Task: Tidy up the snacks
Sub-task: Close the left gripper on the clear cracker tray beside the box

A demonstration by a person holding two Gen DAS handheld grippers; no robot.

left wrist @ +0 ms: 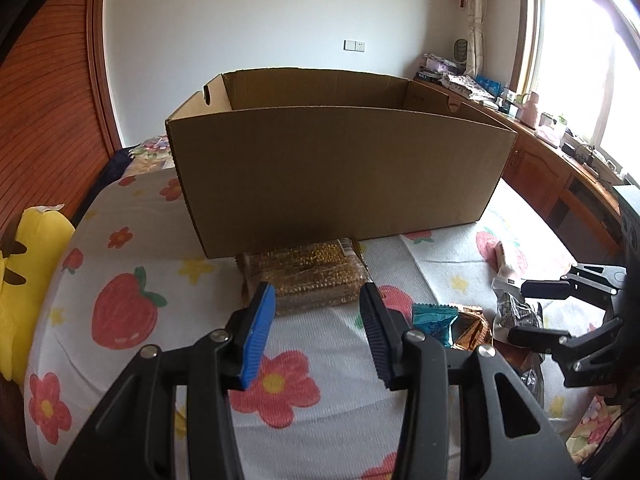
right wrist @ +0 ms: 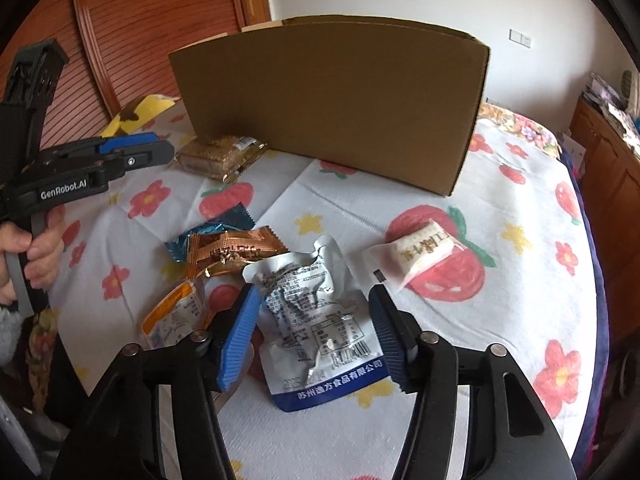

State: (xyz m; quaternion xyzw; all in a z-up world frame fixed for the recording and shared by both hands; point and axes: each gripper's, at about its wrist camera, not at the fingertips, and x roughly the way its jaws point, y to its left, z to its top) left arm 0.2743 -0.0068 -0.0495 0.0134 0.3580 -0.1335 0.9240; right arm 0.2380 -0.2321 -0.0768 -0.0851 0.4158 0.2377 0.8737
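The box (right wrist: 328, 108) stands open-topped on the bedsheet (right wrist: 500, 320). My right gripper (right wrist: 314, 334), jaws released, straddles the silver pouch (right wrist: 316, 320) printed "苏州迪方食品有限公司". My left gripper (left wrist: 318, 330), marked "GenRobot.AI", is released, facing the clear pack (left wrist: 308, 276).

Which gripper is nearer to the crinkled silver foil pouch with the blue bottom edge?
Right. The right gripper straddles the silver pouch, open. The left gripper, open, is farther off.

"GenRobot.AI" stands on the left hand-held gripper (right wrist: 154, 151); "苏州迪方食品有限公司" runs along the silver pouch's (right wrist: 316, 320) blue bottom band.
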